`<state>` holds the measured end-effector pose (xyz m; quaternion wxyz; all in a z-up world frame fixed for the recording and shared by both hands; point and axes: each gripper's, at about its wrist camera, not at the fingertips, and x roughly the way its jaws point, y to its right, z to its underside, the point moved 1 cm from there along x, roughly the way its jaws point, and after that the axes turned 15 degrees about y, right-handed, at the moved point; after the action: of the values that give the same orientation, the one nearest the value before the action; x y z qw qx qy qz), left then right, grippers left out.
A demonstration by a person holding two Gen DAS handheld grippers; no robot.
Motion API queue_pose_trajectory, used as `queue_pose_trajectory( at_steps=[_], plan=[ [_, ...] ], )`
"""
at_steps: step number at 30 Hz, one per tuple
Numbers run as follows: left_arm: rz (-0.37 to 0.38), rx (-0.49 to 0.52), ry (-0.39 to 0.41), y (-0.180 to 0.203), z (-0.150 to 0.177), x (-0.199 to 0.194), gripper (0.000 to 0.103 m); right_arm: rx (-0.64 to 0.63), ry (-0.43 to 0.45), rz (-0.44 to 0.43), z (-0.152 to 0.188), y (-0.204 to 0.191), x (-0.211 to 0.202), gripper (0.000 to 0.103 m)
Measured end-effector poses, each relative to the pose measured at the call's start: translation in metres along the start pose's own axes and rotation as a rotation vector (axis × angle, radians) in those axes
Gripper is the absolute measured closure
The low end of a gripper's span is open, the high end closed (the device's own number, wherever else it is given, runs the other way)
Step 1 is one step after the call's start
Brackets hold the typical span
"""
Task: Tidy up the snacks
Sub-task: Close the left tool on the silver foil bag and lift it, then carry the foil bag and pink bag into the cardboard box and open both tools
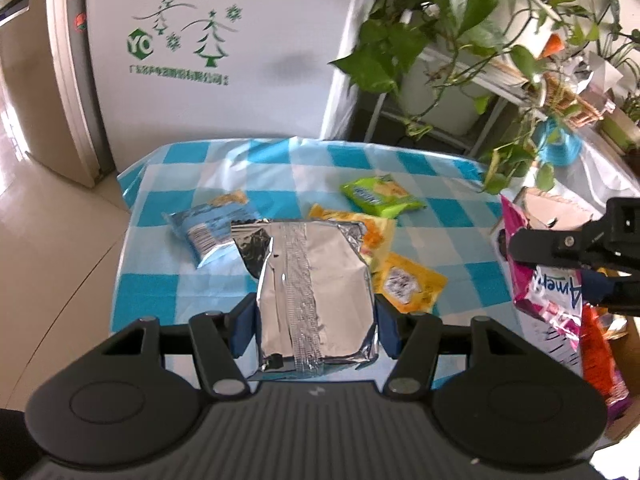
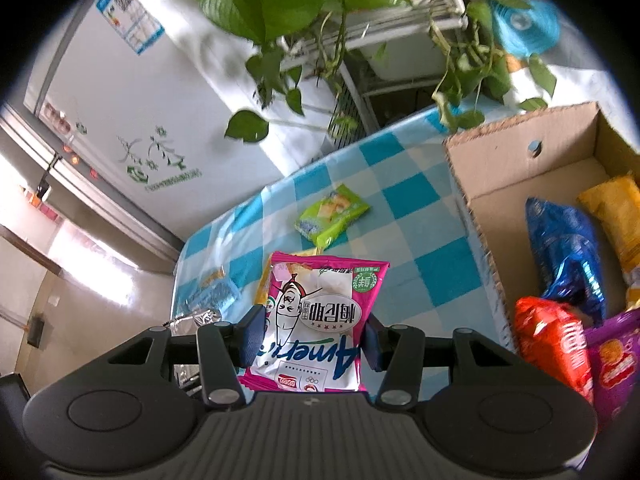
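My left gripper [image 1: 314, 322] is shut on a silver foil snack pack [image 1: 316, 284], held above the checked table [image 1: 200, 280]. My right gripper [image 2: 312, 338] is shut on a pink snack bag [image 2: 320, 320], held above the table left of the cardboard box [image 2: 480, 216]; the bag and that gripper also show in the left wrist view [image 1: 540, 292] at the right. On the table lie a green pack [image 1: 380, 194] [image 2: 330, 216], a blue-white pack [image 1: 210, 230], and yellow packs [image 1: 410, 288].
The box holds a blue bag [image 2: 566, 260], a yellow bag [image 2: 616, 216], a red bag [image 2: 552, 340] and a purple bag [image 2: 616, 364]. A white fridge [image 1: 224, 40] stands behind the table. Trailing plants [image 1: 460, 20] hang over a rack at the back right.
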<state>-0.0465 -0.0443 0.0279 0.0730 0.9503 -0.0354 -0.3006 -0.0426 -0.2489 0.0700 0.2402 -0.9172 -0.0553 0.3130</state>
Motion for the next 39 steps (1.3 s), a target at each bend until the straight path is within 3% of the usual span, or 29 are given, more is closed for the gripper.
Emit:
queue_pose_trajectory(
  at_steps=[16, 39],
  plan=[
    [0.157, 0.045, 0.061, 0.089, -0.031, -0.010, 0.044, 0.112, 0.167, 0.071, -0.032, 0.057, -0.051, 0.047],
    [0.327, 0.108, 0.029, 0.207, -0.040, 0.016, 0.044, 0.346, 0.299, 0.312, -0.039, 0.146, -0.108, 0.047]
  ],
)
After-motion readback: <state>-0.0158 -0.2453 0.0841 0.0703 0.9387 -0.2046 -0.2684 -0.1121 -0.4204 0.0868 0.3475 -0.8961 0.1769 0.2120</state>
